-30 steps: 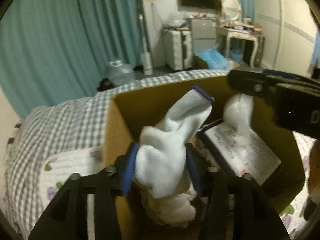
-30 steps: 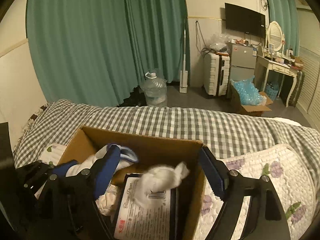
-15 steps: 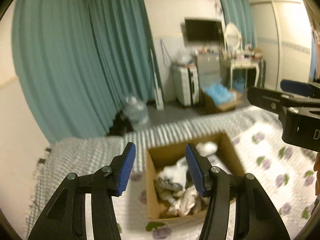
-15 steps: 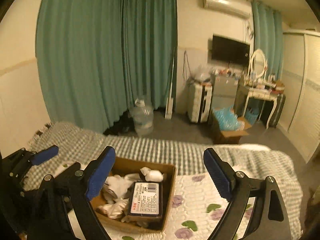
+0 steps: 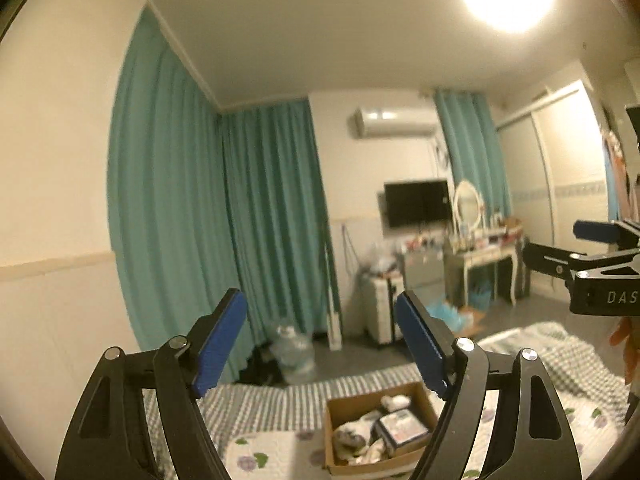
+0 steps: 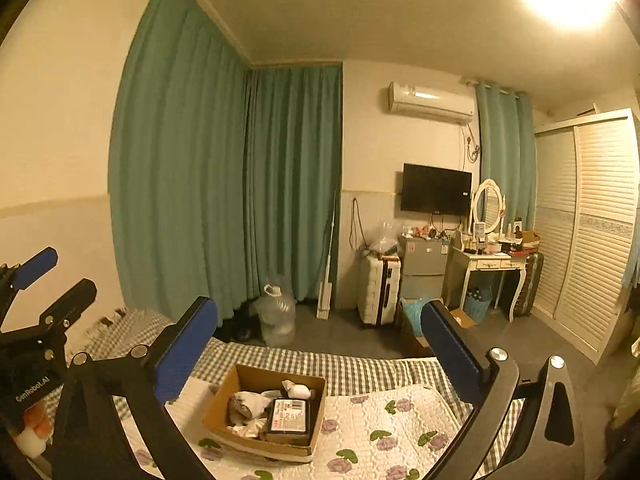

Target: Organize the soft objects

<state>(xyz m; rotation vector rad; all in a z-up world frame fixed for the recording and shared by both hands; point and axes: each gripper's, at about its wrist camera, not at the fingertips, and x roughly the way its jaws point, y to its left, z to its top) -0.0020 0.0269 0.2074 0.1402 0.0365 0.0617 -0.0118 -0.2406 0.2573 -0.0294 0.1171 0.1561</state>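
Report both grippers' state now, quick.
Left gripper: jaws opening, nothing between them.
Right gripper: jaws opening, nothing between them.

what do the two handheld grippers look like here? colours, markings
Both match: black skeletal frames with triangular cutouts and silver pivot screws, blue ribbed pads on the fingers. The left gripper carries white "GenRobot.AI" lettering, readable from the right wrist view; the right gripper shows white "DAS", cut off at the frame edge. No cables or sleeves visible.
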